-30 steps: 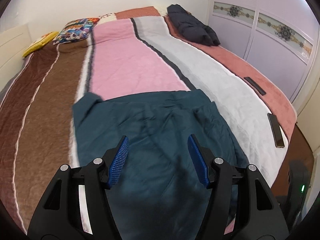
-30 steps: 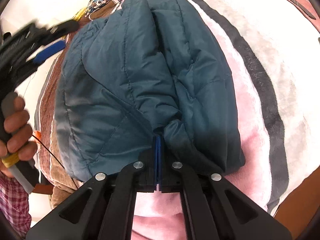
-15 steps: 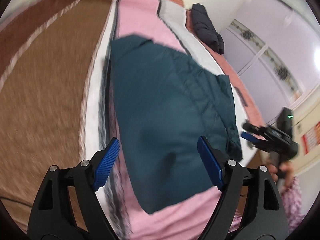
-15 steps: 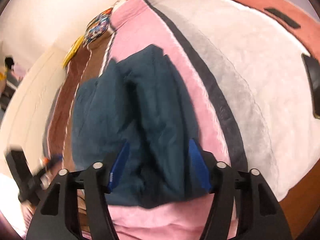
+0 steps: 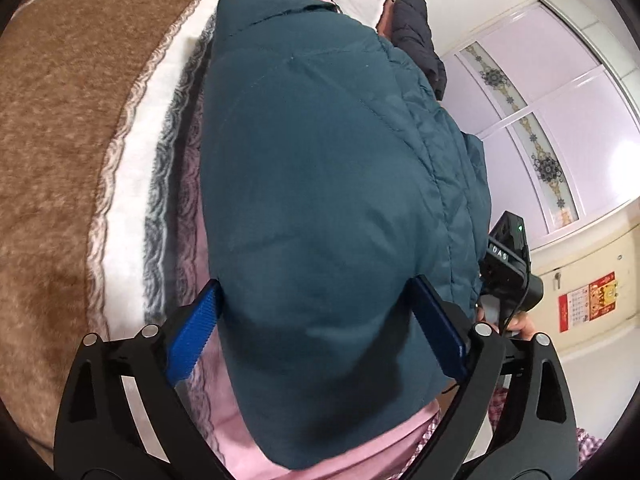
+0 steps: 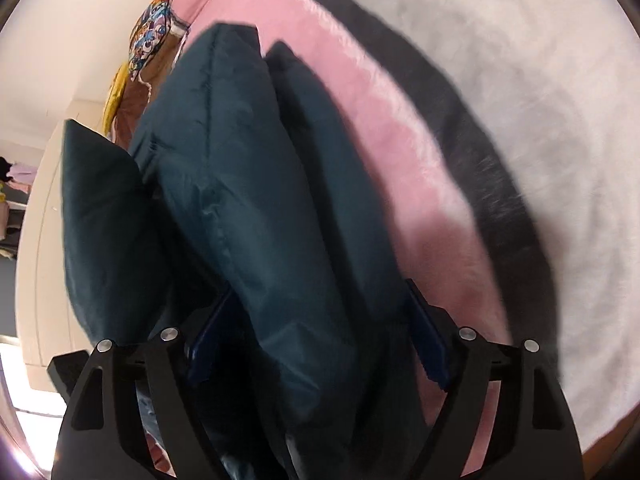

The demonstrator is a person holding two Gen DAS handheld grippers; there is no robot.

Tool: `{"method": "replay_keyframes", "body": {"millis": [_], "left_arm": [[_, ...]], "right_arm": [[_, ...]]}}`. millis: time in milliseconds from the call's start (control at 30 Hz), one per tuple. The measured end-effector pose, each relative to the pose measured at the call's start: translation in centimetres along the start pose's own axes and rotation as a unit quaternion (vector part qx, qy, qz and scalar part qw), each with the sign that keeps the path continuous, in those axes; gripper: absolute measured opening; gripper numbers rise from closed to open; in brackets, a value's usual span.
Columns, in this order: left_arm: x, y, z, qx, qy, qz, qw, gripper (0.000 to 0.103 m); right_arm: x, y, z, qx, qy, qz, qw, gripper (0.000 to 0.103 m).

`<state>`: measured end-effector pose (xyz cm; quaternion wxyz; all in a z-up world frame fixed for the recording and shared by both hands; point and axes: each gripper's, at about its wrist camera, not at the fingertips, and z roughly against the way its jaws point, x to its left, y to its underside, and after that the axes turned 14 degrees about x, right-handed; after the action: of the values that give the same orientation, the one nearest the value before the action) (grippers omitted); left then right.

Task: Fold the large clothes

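A teal padded jacket [image 5: 328,200] lies folded in a bundle on the striped bed blanket [image 5: 72,128]. My left gripper [image 5: 316,328] is open, its blue pads [image 5: 192,328] straddling the near end of the jacket. In the right wrist view the same jacket [image 6: 256,208] shows as stacked folds. My right gripper [image 6: 320,340] is open with the jacket's edge between its wide-apart fingers. The right gripper's body also shows in the left wrist view [image 5: 508,264], beyond the jacket's right side.
A dark jacket [image 5: 416,36] lies at the far side of the bed. Purple wardrobe doors [image 5: 560,128] stand to the right. Patterned pillows [image 6: 154,40] lie at the head of the bed. The blanket's pink and white stripes [image 6: 520,120] lie right of the jacket.
My right gripper let go of the jacket and opened wide. Both grippers dropped close to the jacket and now straddle its opposite ends. The left gripper stayed open.
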<state>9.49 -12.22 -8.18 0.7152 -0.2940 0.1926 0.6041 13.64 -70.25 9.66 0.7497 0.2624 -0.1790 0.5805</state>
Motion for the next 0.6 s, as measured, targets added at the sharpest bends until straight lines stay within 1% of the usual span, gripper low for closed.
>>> {"method": "replay_keyframes", "body": {"millis": [33, 67, 100, 133, 167, 233, 267, 333, 433, 533, 600], "left_arm": [[-0.2, -0.1, -0.1, -0.002, -0.002, -0.007, 1.0, 0.087], [-0.3, 0.0, -0.2, -0.004, -0.007, -0.013, 0.9999, 0.08], [-0.6, 0.0, -0.1, -0.008, -0.013, -0.02, 0.9997, 0.076], [-0.7, 0.1, 0.1, -0.012, -0.015, -0.025, 0.9995, 0.067], [-1.0, 0.2, 0.3, -0.019, -0.02, -0.035, 0.999, 0.059], [-1.4, 0.3, 1.0, -0.035, -0.037, -0.053, 0.9973, 0.051], [-1.6, 0.2, 1.6, -0.041, -0.045, -0.06, 0.9963, 0.048], [-1.9, -0.2, 2.6, -0.061, -0.062, -0.076, 0.9933, 0.045], [-1.2, -0.9, 5.2, -0.091, -0.089, -0.093, 0.9876, 0.044], [0.2, -2.1, 8.2, -0.122, -0.113, -0.089, 0.982, 0.044], [2.0, -2.9, 10.3, -0.142, -0.126, -0.077, 0.9787, 0.044]], "right_arm": [[0.1, 0.1, 0.0, 0.0, -0.013, 0.007, 1.0, 0.067], [0.2, 0.2, 0.2, 0.002, -0.03, 0.014, 0.999, 0.06], [0.3, 0.2, 0.3, 0.003, -0.048, 0.02, 0.999, 0.045], [0.4, 0.2, 0.4, 0.001, -0.048, 0.023, 0.999, 0.039], [0.7, 0.3, 0.4, -0.002, -0.045, 0.033, 0.998, 0.035], [1.5, 0.6, 0.8, -0.011, -0.039, 0.048, 0.998, 0.026], [1.9, 0.7, 0.9, -0.017, -0.036, 0.056, 0.998, 0.025], [3.1, 1.1, 1.1, -0.03, -0.029, 0.072, 0.997, 0.021], [5.7, 1.4, 0.8, -0.047, -0.025, 0.097, 0.994, 0.018], [8.2, 1.5, -0.2, -0.05, -0.023, 0.12, 0.991, 0.018], [11.1, 0.8, -1.9, -0.046, -0.023, 0.139, 0.989, 0.018]]}}
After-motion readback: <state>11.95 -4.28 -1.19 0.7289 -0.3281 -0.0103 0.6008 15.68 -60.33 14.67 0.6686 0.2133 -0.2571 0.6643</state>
